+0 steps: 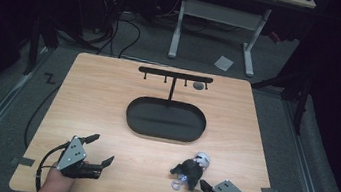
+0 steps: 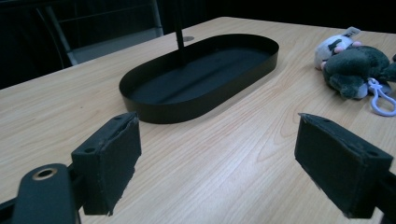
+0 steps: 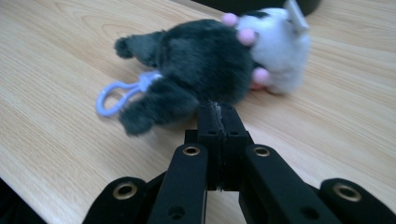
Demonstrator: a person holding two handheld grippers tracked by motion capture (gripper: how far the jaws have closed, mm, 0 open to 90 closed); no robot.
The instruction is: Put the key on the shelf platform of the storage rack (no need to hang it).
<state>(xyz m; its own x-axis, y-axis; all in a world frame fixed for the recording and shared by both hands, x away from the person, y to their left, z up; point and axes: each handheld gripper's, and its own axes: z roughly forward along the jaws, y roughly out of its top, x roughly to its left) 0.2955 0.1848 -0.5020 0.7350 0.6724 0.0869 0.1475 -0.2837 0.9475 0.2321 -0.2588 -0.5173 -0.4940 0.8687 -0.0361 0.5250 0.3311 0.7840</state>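
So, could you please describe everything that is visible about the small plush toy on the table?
The plush toy looks soft and furry: a dark grey body with short limbs and a white head end with small pink knobs and a pale tag. A pale lilac plastic clip hangs from the body. The toy lies on its side on the wooden table, near the front edge, apart from the black oval tray. The right gripper, jaws together, is just in front of it; whether they touch it is unclear.

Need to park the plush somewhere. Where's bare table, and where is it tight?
Bare: the table left of the tray, the strip right of it, and the front middle between the left gripper and plush. Tight: around the plush, where the right gripper sits close.
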